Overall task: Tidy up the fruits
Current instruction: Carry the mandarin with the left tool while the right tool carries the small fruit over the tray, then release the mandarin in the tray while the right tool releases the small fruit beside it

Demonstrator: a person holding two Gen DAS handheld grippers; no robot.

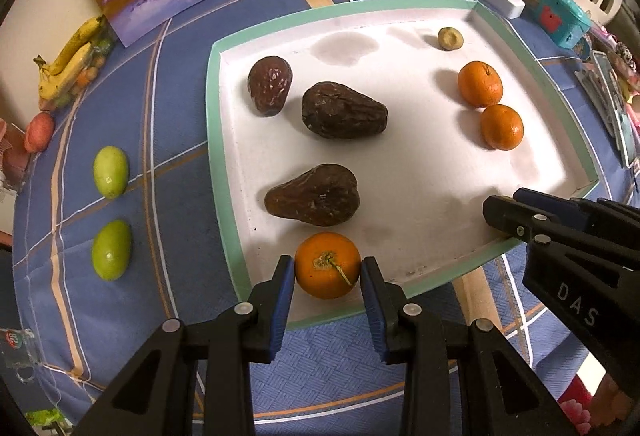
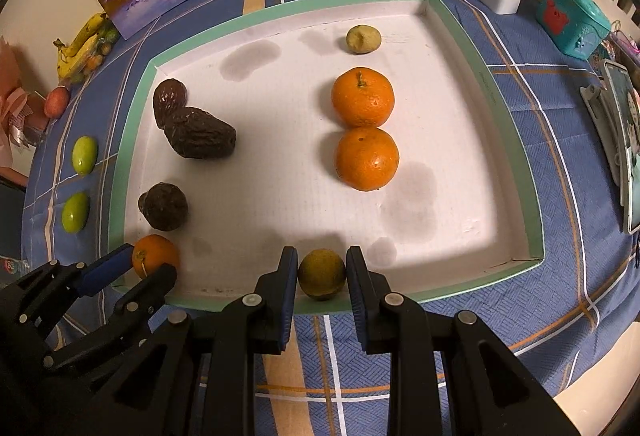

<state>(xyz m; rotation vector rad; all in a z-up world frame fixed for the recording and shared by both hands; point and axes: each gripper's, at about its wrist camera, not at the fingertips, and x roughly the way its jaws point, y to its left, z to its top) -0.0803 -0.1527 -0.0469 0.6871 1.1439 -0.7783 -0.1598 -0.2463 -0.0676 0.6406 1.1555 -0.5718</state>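
2 grippers are working over the near edge of the white tray [image 2: 440, 164] with the green rim. The left gripper [image 1: 328, 268] is pinching an orange [image 1: 328, 265] between its blue pads; the fruit is sitting in the tray's near left corner, stem facing up, just in front of the nearest brown avocado [image 1: 314, 195]. The right gripper [image 2: 322, 272] is squeezing a dull yellow-green fruit [image 2: 322, 274] that is resting on the tray floor against the near rim, pads touching both its sides. 2 more oranges [image 2: 363, 97] are lying touching each other further back on the right, with a small greenish fruit [image 2: 363, 39] beyond them. 2 green limes [image 1: 111, 172] are lying on the blue tablecloth [image 1: 180, 116], left of the tray.
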